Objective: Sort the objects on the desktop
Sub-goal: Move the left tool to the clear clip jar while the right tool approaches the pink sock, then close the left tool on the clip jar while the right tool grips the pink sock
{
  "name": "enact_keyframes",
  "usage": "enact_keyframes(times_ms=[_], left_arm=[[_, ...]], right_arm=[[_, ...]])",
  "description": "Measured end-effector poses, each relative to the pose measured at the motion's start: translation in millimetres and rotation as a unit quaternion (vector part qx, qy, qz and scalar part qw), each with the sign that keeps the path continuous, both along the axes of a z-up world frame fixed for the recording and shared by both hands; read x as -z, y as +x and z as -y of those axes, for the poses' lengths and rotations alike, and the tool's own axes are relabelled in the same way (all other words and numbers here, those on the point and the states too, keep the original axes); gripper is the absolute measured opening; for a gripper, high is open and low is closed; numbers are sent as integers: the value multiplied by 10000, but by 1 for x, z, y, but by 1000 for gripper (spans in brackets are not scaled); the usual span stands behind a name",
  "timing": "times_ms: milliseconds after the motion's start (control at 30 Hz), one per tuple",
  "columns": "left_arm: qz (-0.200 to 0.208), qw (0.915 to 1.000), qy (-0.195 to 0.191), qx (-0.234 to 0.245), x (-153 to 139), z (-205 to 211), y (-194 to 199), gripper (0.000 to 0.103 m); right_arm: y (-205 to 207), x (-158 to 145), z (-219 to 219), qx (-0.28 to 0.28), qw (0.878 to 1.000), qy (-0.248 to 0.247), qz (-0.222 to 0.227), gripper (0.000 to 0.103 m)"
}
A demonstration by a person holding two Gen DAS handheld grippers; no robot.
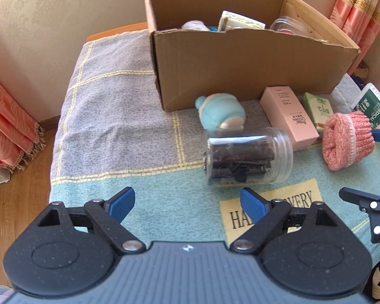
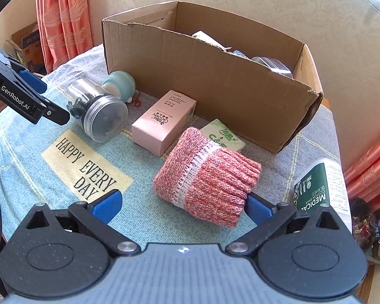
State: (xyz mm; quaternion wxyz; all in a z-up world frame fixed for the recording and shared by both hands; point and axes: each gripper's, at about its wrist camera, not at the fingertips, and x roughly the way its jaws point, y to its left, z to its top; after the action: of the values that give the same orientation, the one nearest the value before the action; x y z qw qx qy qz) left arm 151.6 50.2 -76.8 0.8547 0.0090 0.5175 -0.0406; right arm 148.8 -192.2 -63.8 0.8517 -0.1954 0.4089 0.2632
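My left gripper (image 1: 187,200) is open and empty above the cloth. A clear plastic jar (image 1: 248,157) of dark pieces lies on its side just ahead and to its right. In the right wrist view the left gripper (image 2: 25,93) hangs beside the jar (image 2: 101,111). My right gripper (image 2: 182,204) is open around a rolled pink knitted piece (image 2: 207,177), which rests against the right pad and well clear of the left pad. A light-blue toy (image 1: 220,114), a pink carton (image 1: 288,119) and a green tissue pack (image 1: 319,109) lie before the cardboard box (image 1: 240,58).
The cardboard box holds several items. A green and white cotton swab container (image 2: 319,187) lies at the table's right edge. A checked cloth (image 1: 114,101) covers the table, bare on its left side. Pink curtains (image 1: 7,116) hang on both sides, and wood floor shows below the left edge.
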Motion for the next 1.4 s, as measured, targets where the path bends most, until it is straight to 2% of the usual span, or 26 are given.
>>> enact_keyframes(times_ms=[167, 233, 367, 433, 700, 867, 967, 1200, 1300, 1400], left_arm=[[-69, 9996, -84, 274, 10, 26, -3, 90], [-176, 9995, -74, 270, 18, 33, -2, 90], [-49, 9997, 34, 245, 23, 43, -2, 97], [-4, 9999, 23, 152, 23, 45, 0, 98], [275, 9995, 150, -95, 21, 53, 11, 98], [507, 9986, 91, -135, 17, 54, 16, 97], [570, 9982, 111, -144, 15, 55, 20, 95], [562, 9984, -16, -51, 14, 47, 21, 75], [566, 9984, -21, 18, 13, 44, 20, 75], [555, 9984, -56, 61, 12, 43, 20, 75]], right_arm=[[2, 3, 3, -10, 10000, -10, -93, 103], [2, 8, 4, 8, 9999, -37, -138, 103], [2, 19, 10, 86, 9993, -20, -360, 103], [4, 21, 16, 184, 9983, 224, -515, 103], [13, 23, 12, 341, 9984, 317, -334, 103], [18, 24, 12, 466, 9979, 396, -233, 103], [22, 24, 11, 539, 9975, 420, -203, 103], [35, 19, 14, 812, 9953, 434, -291, 103], [33, 9, 21, 835, 9942, 632, -241, 102], [34, 3, 21, 799, 9945, 625, -255, 96]])
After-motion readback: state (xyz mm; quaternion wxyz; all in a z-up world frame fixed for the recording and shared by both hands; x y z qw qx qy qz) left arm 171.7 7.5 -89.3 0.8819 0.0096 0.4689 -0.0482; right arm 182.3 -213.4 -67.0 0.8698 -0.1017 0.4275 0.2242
